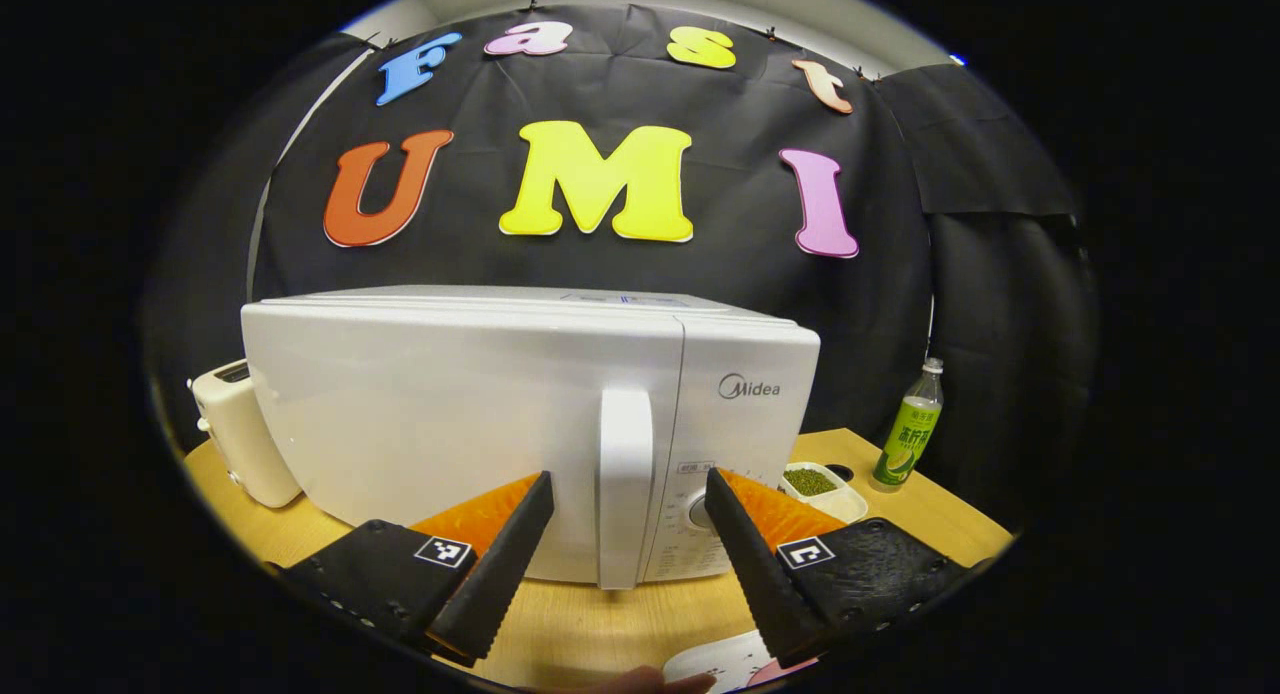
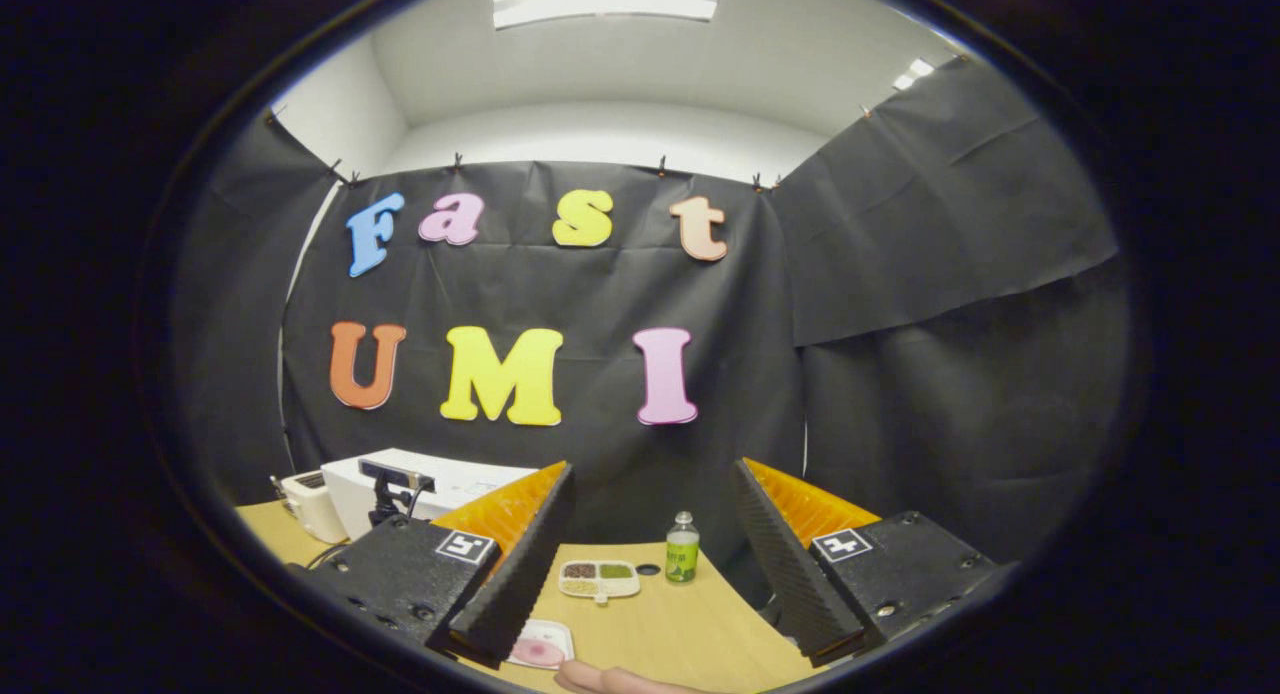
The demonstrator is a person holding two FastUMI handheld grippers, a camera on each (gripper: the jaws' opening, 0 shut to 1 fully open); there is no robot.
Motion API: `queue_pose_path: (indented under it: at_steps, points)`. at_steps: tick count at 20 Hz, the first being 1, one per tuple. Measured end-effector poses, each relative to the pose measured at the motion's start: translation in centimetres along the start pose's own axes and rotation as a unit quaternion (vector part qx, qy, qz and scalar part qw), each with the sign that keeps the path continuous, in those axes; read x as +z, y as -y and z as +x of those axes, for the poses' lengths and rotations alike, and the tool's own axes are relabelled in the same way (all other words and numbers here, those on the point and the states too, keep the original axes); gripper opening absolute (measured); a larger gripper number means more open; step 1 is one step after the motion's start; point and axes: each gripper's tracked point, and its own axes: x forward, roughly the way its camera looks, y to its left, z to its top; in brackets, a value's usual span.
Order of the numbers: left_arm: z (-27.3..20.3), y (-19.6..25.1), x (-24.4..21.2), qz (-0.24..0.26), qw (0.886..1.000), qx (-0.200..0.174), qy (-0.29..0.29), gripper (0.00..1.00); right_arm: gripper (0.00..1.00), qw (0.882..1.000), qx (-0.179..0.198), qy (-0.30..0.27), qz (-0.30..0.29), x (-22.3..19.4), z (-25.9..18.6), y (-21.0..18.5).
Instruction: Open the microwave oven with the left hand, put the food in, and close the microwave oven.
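The white microwave stands on the wooden table with its door closed; in the right gripper view the microwave sits far off at the left. Its vertical white handle lies between the spread fingers of my left gripper, which is open and not pressing on it. The food, something pink on a white plate, rests near the table's front edge, below my right gripper, which hangs open and holds nothing. The plate's edge also peeks in at the bottom of the left gripper view.
A cream toaster stands left of the microwave. To its right are a white divided tray with green beans and a green-labelled bottle. A person's fingertip shows at the bottom. A dark device with a cable hangs before the microwave.
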Motion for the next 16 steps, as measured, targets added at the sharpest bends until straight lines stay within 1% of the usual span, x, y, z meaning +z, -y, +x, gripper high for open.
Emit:
queue_pose_path:
  at_steps: [2,3,4,6,7,9,10,12,16]
  points:
    - [0.0,-0.1,0.3,0.008,1.0,0.007,0.012,0.92,0.92,1.0,0.0,0.001,-0.002,-0.5,0.6,0.1]
    - [0.2,-0.3,0.1,0.01,1.0,0.012,0.01,0.91,1.0,1.0,0.002,0.001,0.0,-0.7,0.9,0.0]
    - [0.2,-0.3,0.1,0.016,1.0,0.018,0.014,0.91,0.92,1.0,0.003,-0.001,0.003,-1.0,1.2,0.0]
    - [0.2,-0.4,0.2,0.019,0.999,0.02,0.019,0.91,0.92,1.0,0.005,-0.005,0.007,-1.9,1.8,0.1]
    - [0.4,-0.3,0.2,0.011,1.0,0.02,0.022,0.91,1.0,1.0,0.003,0.0,0.012,-1.9,2.1,0.2]
    - [0.2,-0.3,0.1,0.005,1.0,0.019,0.02,0.91,1.0,1.0,-0.007,0.008,0.015,-2.2,2.6,0.8]
    - [0.3,-0.4,0.1,0.006,1.0,0.02,0.019,0.92,0.91,1.0,-0.012,0.009,0.014,-2.7,2.8,1.1]
    - [0.2,-0.4,0.0,0.014,0.999,0.023,0.02,0.92,0.92,1.0,-0.016,0.007,0.012,-3.1,3.0,1.2]
    - [0.1,-0.5,0.0,0.011,1.0,0.021,0.019,0.9,0.92,1.0,-0.012,-0.004,0.011,-3.9,3.4,1.0]
